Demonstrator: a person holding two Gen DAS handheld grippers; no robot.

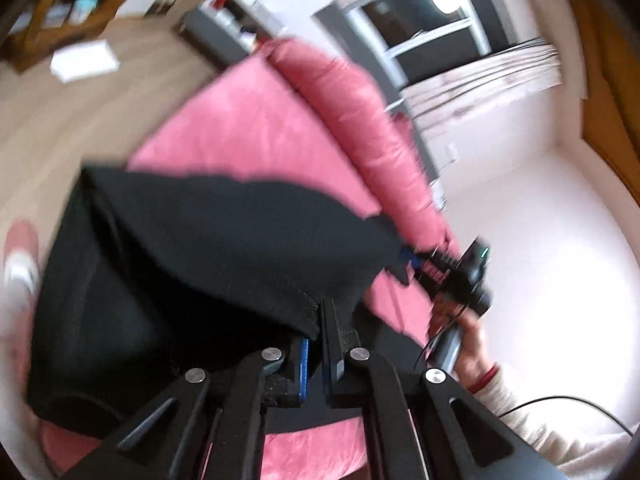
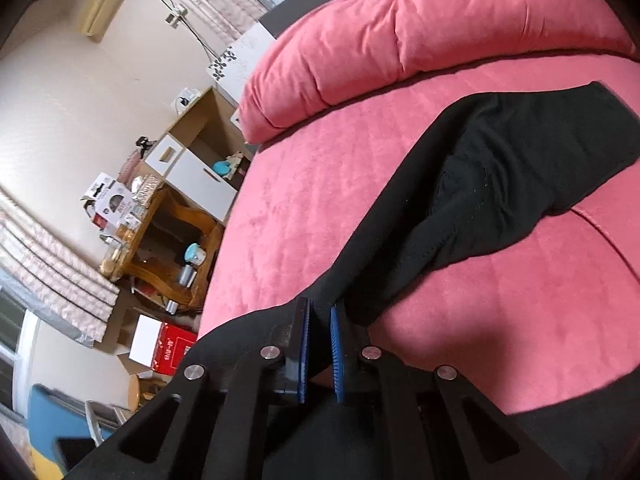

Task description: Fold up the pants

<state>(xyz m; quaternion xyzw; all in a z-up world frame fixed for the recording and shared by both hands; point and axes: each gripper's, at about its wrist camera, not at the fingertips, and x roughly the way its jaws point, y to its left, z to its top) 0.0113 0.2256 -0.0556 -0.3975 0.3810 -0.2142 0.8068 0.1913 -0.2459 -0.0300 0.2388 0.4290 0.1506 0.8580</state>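
With both sets of jaws clenched on the black pants [image 2: 500, 184], left gripper [image 1: 316, 332] and right gripper [image 2: 320, 320] lift an edge off the pink bed [image 2: 300, 208]; next, carry it toward twelve o'clock, evenly.

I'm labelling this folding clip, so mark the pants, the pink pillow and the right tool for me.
pants [image 2: 500, 184]: right wrist view, middle of the black cloth.
pink pillow [image 2: 400, 36]: right wrist view, its upper face.
right tool [image 2: 319, 344]: right wrist view, between its blue pads, closed on the pants' edge.
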